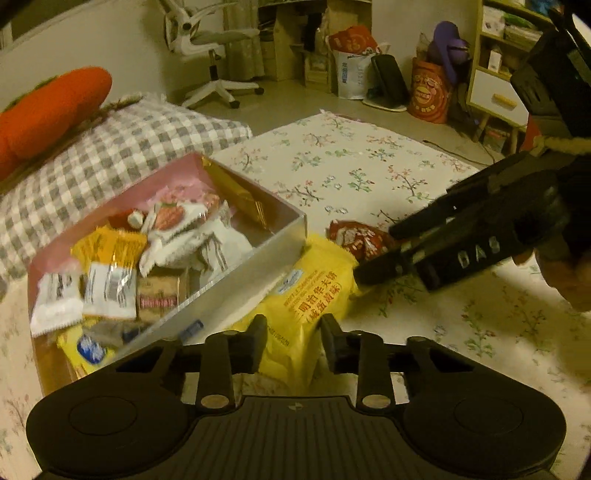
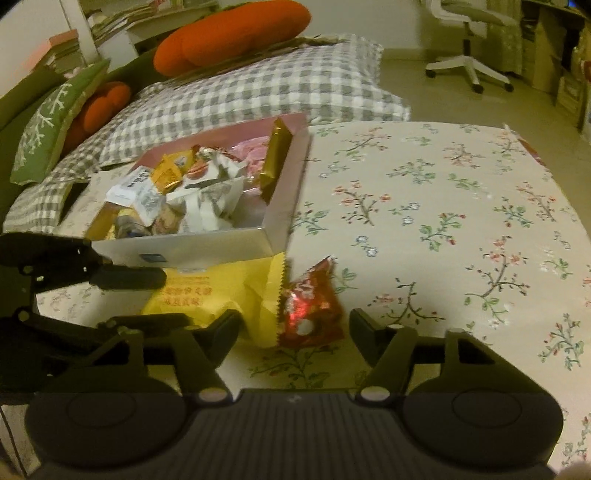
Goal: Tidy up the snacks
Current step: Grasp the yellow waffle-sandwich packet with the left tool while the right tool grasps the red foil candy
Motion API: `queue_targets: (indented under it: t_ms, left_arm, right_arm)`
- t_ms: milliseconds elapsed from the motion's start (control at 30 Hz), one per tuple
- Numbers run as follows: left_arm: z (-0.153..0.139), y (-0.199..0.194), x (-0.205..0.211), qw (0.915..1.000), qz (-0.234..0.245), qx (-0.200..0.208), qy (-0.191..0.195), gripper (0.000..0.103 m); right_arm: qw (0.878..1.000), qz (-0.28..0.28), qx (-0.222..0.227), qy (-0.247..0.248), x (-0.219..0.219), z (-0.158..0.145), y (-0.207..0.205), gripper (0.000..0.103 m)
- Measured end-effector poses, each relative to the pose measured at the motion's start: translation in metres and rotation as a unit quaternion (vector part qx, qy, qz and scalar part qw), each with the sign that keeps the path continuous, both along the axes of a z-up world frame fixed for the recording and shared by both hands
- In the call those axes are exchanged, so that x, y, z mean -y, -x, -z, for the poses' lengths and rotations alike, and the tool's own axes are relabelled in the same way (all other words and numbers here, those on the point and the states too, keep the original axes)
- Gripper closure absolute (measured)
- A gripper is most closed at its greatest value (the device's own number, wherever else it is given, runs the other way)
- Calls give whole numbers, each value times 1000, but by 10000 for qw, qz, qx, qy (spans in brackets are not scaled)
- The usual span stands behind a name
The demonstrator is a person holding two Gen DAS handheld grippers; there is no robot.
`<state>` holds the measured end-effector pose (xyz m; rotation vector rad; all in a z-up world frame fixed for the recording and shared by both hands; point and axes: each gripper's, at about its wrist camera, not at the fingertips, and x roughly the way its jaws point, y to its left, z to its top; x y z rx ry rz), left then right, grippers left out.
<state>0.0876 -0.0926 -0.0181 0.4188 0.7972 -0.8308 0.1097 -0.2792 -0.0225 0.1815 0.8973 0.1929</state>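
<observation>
A pink box (image 1: 236,280) (image 2: 288,192) full of several snack packets sits on the floral cloth. A large yellow bag (image 1: 314,295) (image 2: 221,288) lies against its near wall. A small red packet (image 1: 360,236) (image 2: 310,314) lies beside the yellow bag. My left gripper (image 1: 293,343) is open over the yellow bag, nothing between its fingers; it also shows at the left in the right wrist view (image 2: 162,299). My right gripper (image 2: 295,328) is open around the red packet, fingers (image 2: 225,332) on either side; in the left wrist view it (image 1: 376,254) reaches in from the right.
A checked pillow (image 1: 110,147) (image 2: 258,88) and orange cushions (image 1: 48,110) (image 2: 229,33) lie behind the box. The floral cloth (image 1: 369,166) (image 2: 443,206) spreads right. An office chair (image 1: 214,44), bags (image 1: 354,62) and a shelf (image 1: 495,74) stand on the floor beyond.
</observation>
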Motion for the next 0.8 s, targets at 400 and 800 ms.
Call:
queue_targets:
  t_ms: [400, 800]
  left_arm:
    - [-15, -4, 8, 9984, 481, 273, -83, 47]
    - [19, -23, 50, 9945, 777, -164, -680, 45]
  right_arm:
    - [9997, 232, 24, 112, 10, 1, -5, 62]
    - [9994, 44, 95, 338, 2, 9, -14, 69]
